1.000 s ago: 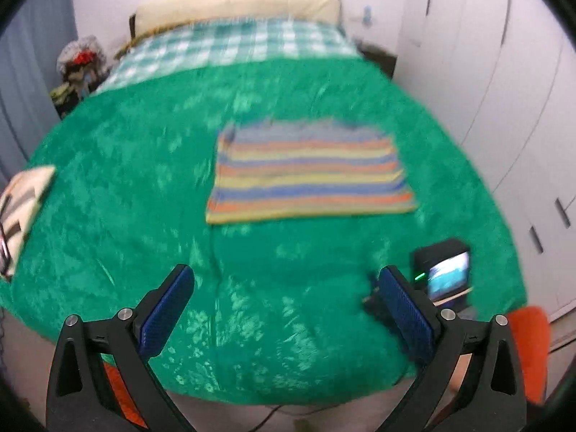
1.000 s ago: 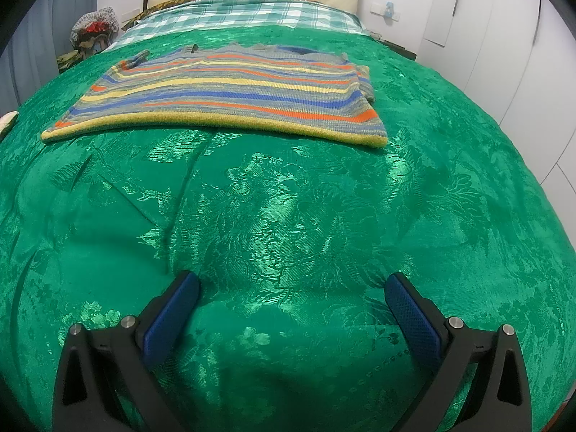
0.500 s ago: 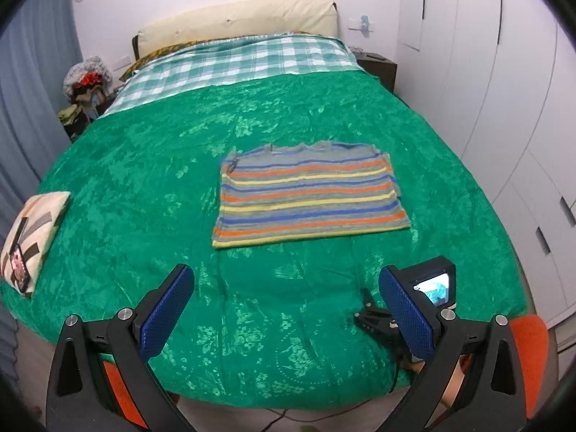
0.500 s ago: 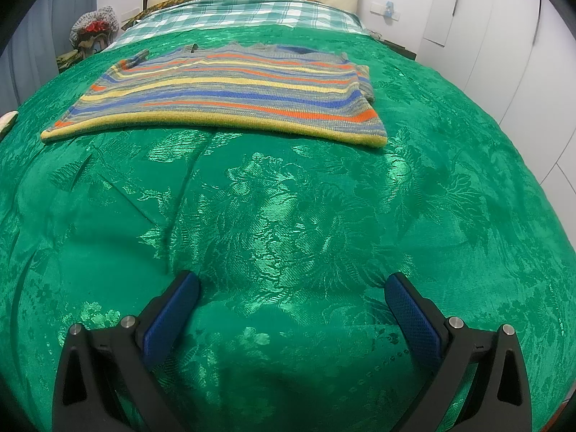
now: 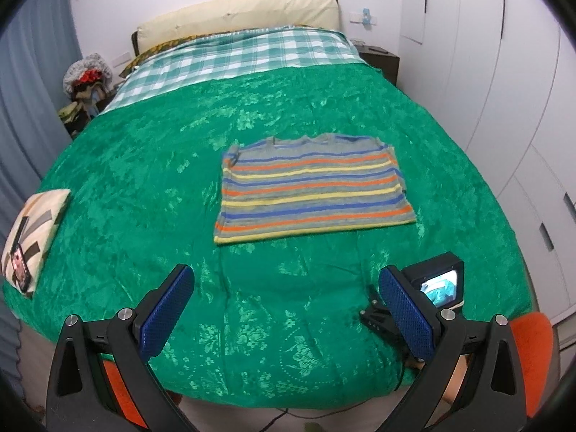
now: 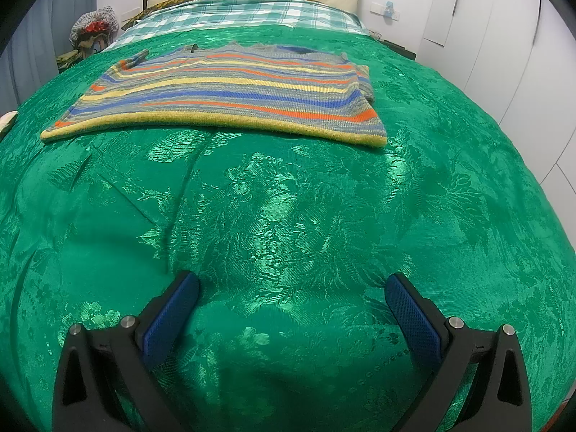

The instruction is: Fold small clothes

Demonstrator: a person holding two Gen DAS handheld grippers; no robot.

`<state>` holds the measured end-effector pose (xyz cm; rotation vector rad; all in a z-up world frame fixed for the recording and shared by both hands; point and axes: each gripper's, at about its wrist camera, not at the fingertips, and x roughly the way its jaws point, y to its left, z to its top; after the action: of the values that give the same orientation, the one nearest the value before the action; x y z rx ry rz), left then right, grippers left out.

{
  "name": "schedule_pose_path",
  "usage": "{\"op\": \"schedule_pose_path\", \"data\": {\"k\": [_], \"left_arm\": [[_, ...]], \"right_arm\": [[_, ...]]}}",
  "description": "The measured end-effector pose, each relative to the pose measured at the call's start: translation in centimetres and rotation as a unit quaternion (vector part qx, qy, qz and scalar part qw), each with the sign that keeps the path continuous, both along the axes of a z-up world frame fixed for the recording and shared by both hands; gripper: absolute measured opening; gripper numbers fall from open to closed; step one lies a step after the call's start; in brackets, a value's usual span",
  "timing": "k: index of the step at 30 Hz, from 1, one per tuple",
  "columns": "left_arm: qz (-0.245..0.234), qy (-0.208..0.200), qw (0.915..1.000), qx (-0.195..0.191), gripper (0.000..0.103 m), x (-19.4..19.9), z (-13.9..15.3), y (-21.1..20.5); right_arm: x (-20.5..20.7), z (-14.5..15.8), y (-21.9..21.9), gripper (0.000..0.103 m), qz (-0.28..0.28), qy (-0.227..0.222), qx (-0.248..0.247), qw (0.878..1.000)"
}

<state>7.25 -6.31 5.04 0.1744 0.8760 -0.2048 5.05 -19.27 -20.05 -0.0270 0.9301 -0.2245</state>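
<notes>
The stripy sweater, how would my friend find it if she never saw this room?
Start with the big bed under the shiny green bedspread. In the middle of it lies the striped sweater, flat with its sleeves tucked in. It is the only thing there with orange, yellow and blue stripes on grey; the cream patterned cushion sits off at the bed's edge.
</notes>
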Motion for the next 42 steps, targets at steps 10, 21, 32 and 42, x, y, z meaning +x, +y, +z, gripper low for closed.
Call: {"op": "schedule_pose_path", "data": {"k": [10,21,32,42], "left_arm": [[-0.026,-0.009,0.9993,0.023,0.102,0.5,-2.9,0.1],[-0.188,0.027,0.9809,0.042,0.102,4.0,-13.3,-7.9],[-0.239,0.067,0.9686,0.004,0.083,15.0,-19.9,-21.7],[-0.234,0.049,0.9694,-0.053,0.007,14.7,-17.8,-19.3]], "right_arm": [[0.1,0.7,-0.5,0.102,0.004,0.013,0.019,1.000],[6.1,7.7,-16.2,0.101,0.003,0.014,0.206,0.979],[24.2,4.3,-22.8,0.074,-0.008,0.079,0.367,0.927],[31.0,3.0,-21.4,0.009,-0.021,0.074,0.351,0.933]]}}
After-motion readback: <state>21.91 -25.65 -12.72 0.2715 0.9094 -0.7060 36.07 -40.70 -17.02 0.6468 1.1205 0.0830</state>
